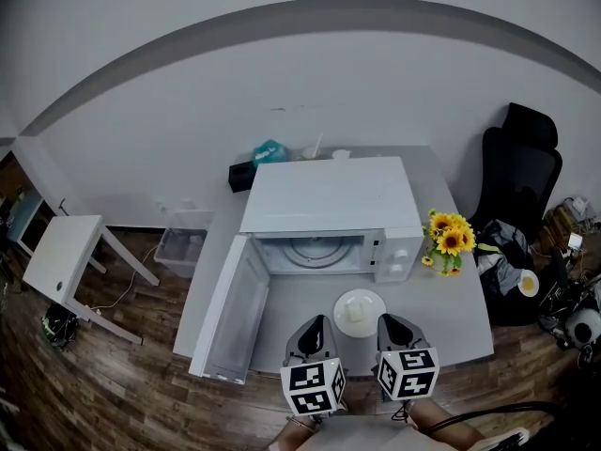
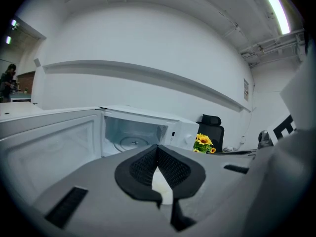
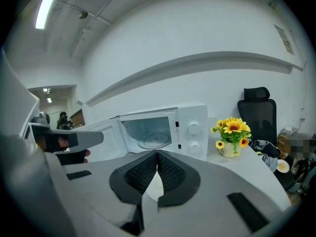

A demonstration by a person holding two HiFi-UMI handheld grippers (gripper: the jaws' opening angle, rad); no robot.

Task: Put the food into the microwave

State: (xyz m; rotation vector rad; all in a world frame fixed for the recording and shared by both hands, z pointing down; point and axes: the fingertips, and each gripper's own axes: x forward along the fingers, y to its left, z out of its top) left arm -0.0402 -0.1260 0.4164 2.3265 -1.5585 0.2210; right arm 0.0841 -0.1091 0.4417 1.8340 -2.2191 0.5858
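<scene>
Standing wide at 9 o'clock, the microwave door (image 1: 228, 310) is swung clear so the cavity can be loaded. Left gripper (image 1: 315, 332): jaws pressed together, nothing held. Plate of food (image 1: 359, 312): set at the cavity's 6 o'clock, untouched. Right gripper (image 1: 394, 327): jaws together, empty, likely poised for pickup.

The white microwave (image 1: 329, 195) stands door-open; pale food (image 1: 356, 312) on a white plate (image 1: 377, 300) lies just before it.

The grey worktop (image 1: 296, 336) is occupied by an open microwave (image 1: 329, 200); a plate of food (image 1: 360, 312) is set before it, sunflowers (image 1: 450, 241) beside it.
</scene>
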